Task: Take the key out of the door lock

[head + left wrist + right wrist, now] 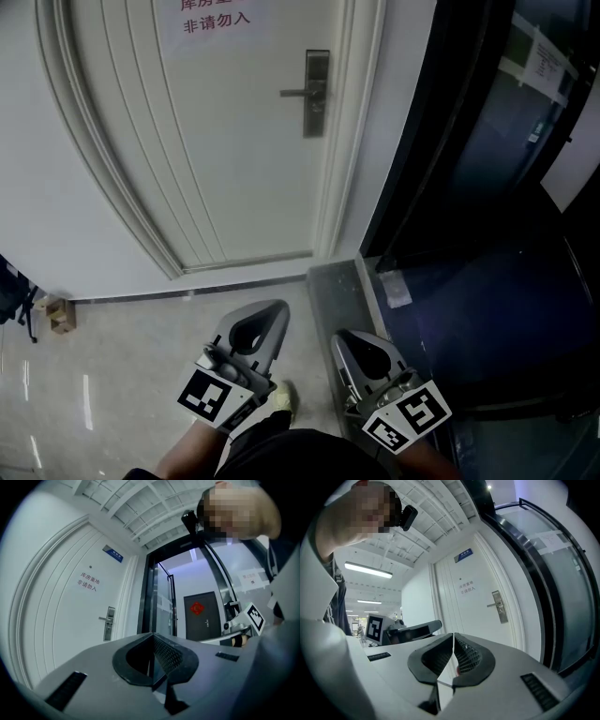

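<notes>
The white door (225, 141) has a metal lock plate with a lever handle (315, 92), far ahead of both grippers. No key can be made out on it at this distance. My left gripper (275, 309) and right gripper (349, 339) are held low and side by side above the floor, both shut and holding nothing. In the left gripper view the lock plate (109, 623) lies left of the closed left gripper (152, 637). The right gripper view has the lock plate (499, 606) up and right of the shut right gripper (453, 636).
A dark glass partition with a black frame (469, 141) stands right of the door. A paper sign with red characters (214, 21) hangs on the door. A small box (61, 314) lies on the floor at left. Beyond the glass is a dark door (202, 615).
</notes>
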Demonstrator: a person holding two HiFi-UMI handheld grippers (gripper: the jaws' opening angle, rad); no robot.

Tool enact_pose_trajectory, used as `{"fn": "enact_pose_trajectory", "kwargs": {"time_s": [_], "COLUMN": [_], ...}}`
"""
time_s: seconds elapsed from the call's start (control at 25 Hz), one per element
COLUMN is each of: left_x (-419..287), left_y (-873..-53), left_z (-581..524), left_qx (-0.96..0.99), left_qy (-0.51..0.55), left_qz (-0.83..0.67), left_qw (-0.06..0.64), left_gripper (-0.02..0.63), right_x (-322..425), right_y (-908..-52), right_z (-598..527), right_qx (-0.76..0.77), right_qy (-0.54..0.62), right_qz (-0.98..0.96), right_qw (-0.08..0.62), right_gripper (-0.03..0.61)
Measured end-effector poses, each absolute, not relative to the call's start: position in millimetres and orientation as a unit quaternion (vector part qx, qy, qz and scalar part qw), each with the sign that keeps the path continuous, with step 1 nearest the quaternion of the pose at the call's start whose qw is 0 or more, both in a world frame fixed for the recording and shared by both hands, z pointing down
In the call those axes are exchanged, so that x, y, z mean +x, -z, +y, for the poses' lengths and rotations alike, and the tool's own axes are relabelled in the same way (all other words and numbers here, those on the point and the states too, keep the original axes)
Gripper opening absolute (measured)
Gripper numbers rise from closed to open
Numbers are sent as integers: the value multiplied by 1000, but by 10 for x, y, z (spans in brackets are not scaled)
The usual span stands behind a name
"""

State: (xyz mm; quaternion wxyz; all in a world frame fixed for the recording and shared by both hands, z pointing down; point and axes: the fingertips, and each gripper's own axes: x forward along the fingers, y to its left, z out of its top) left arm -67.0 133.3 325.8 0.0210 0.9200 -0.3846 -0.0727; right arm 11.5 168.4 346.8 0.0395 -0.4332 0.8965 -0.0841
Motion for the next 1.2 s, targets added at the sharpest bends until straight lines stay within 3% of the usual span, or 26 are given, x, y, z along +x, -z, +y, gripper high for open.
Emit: {"fn": "enact_pose_trajectory", "kwargs": {"time_s": [0.56, 1.0, 1.2], "left_x": [-976, -649, -411], "left_y": [-3256, -3256, -3192], "left_z": [-75, -1073, -1687], "left_qx": [932, 929, 913], "left_qy": [66, 31, -6], "left_qz": [-357, -365, -390], "left_qw": [22, -42, -118], "left_gripper": [5, 6, 6], "right_x": [-319, -94, 114], "right_y": [-3435, -3534, -3455], "right_z": [331, -526, -1112], "right_qx": [-449, -445, -428], "right_qy": [88, 108, 105], "right_qz": [888, 888, 896], "right_qw": [33, 40, 49], "right_gripper": [14, 15, 15]}}
